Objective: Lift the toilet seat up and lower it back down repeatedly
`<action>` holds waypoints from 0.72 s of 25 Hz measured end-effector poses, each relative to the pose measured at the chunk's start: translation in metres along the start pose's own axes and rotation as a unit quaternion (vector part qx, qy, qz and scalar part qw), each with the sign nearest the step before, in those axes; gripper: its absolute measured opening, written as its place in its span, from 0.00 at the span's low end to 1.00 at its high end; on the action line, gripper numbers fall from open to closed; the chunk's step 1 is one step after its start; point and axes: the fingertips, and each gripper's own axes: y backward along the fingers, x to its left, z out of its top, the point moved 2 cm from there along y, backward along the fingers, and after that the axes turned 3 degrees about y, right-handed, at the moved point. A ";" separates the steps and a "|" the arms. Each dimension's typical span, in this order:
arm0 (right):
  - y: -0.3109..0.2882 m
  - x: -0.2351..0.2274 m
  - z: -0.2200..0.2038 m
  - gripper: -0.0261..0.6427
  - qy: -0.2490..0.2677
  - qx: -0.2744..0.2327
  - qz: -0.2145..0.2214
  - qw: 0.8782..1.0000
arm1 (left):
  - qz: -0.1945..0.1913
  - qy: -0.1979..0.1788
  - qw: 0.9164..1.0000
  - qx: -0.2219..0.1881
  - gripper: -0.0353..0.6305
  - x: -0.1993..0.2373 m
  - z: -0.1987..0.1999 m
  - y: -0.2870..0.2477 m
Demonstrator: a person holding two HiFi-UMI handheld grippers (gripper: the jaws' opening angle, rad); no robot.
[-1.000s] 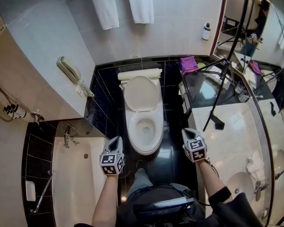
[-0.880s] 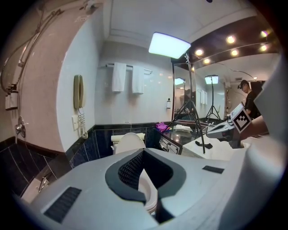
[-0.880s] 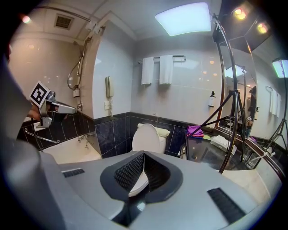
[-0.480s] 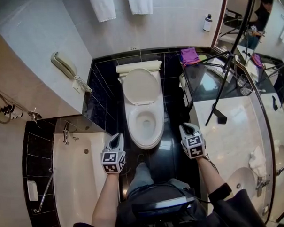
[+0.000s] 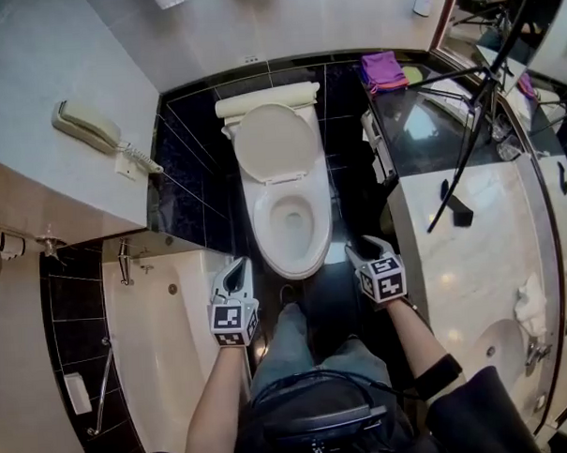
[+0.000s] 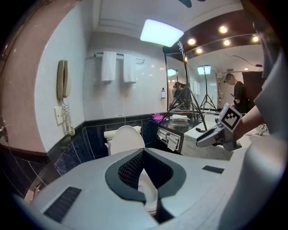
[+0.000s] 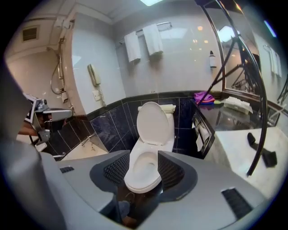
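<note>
The white toilet (image 5: 291, 220) stands against the black tiled wall, and its lid (image 5: 273, 141) is raised against the tank. A seat ring seems to lie on the bowl (image 7: 145, 166). My left gripper (image 5: 240, 268) hovers off the bowl's front left, shut with nothing in it; its tips (image 6: 143, 152) meet in the left gripper view. My right gripper (image 5: 364, 248) is at the bowl's front right and clear of it. Its jaws (image 7: 144, 162) are opening and hold nothing, with the bowl showing through the gap.
A bathtub (image 5: 167, 348) lies to the left under a wall phone (image 5: 87, 126). At right are a marble counter (image 5: 473, 259), a black tripod (image 5: 468, 147), a paper holder (image 5: 379, 160) and a purple cloth (image 5: 382, 68). My legs (image 5: 298, 342) stand before the bowl.
The right gripper's jaws have spread apart. The head view has tilted, so the toilet and both grippers sit higher in the picture; both grippers stay beside the bowl's front.
</note>
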 end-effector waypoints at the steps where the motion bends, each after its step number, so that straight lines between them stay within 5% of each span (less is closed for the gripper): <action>1: -0.011 -0.003 -0.007 0.36 -0.022 0.006 0.002 1.000 | -0.001 -0.003 1.000 -0.002 0.05 0.001 -0.004 -0.009; 6: -0.073 -0.018 -0.053 0.36 -0.110 0.028 0.020 0.993 | -0.015 -0.024 1.000 -0.007 0.05 -0.005 -0.030 -0.054; 13: -0.176 -0.029 -0.156 0.36 -0.165 0.074 0.046 0.983 | -0.025 -0.022 0.999 -0.004 0.05 -0.018 -0.106 -0.110; 18: -0.240 -0.036 -0.225 0.36 -0.250 0.088 0.060 0.962 | -0.016 -0.016 1.000 0.022 0.05 -0.009 -0.179 -0.137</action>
